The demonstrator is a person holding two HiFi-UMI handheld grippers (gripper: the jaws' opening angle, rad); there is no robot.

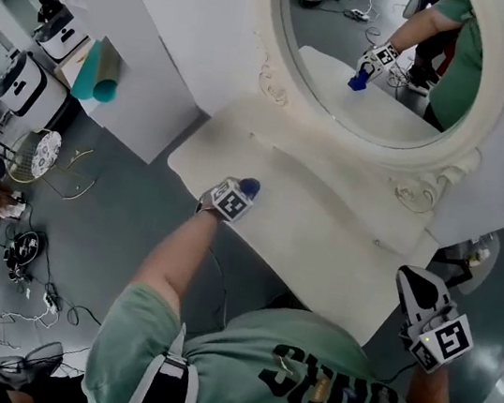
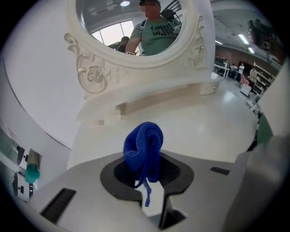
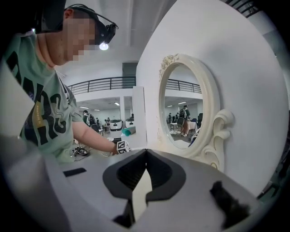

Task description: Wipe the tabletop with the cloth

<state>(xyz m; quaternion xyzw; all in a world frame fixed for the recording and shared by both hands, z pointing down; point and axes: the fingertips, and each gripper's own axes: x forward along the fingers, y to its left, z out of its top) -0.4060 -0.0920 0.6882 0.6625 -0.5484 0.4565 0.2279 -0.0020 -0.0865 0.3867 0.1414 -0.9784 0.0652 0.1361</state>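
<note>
Looking down through the head view, I have the left gripper [image 1: 239, 194] over the near left part of the cream tabletop [image 1: 325, 222]. Its jaws are clamped on a bunched blue cloth [image 2: 144, 145] that sticks out past the tips as a rolled wad, with a loose thread hanging from it. I cannot tell whether the cloth presses on the tabletop. Behind it, along the back edge, stands an oval mirror [image 1: 386, 75] in a carved cream frame, and it reflects the gripper and cloth. Further right, my right gripper [image 3: 146, 152] hangs off the tabletop's right end beside my green shirt [image 1: 300, 374], jaws pressed together at the tips with nothing between them.
</note>
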